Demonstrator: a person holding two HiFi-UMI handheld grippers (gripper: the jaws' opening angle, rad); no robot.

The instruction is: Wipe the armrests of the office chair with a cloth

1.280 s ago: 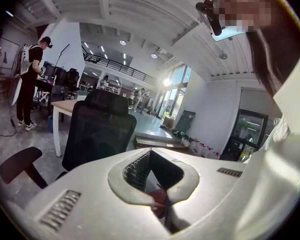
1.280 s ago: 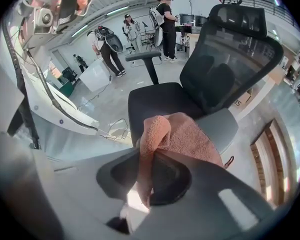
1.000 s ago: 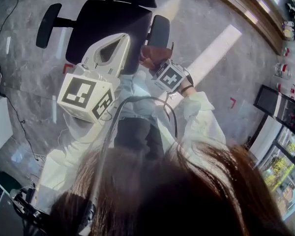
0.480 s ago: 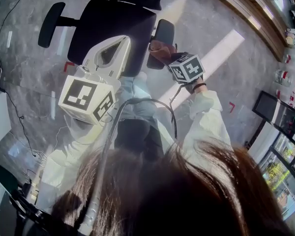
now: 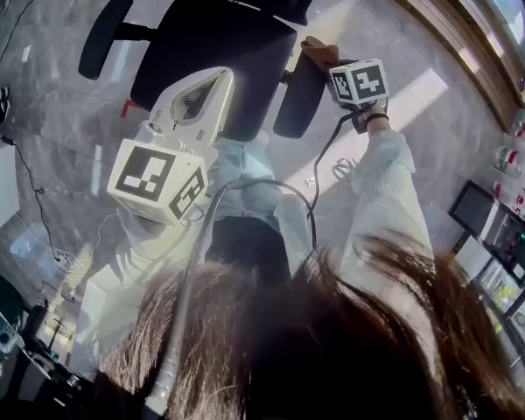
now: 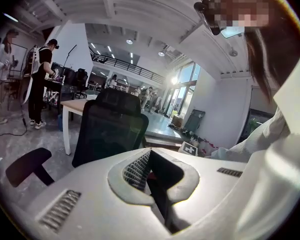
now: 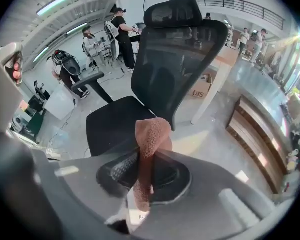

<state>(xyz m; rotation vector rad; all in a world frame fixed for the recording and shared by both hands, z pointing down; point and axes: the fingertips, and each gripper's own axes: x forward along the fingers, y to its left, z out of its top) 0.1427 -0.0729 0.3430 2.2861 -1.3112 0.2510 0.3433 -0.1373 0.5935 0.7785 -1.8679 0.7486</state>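
Right now the right gripper (image 7: pixel 148 155) has its jaws clamped on a brown cloth (image 7: pixel 153 133), whose folded end sticks up past the tips. Seen from the head view, the cloth sits at the far end of the office chair's (image 5: pixel 212 55) right armrest (image 5: pixel 296 103); whether it presses on the pad I cannot tell. The left gripper (image 6: pixel 149 153) has its jaws together with nothing between them, held above the near edge of the seat. The left armrest (image 5: pixel 103 38) juts out well apart, over the grey floor (image 5: pixel 61 94).
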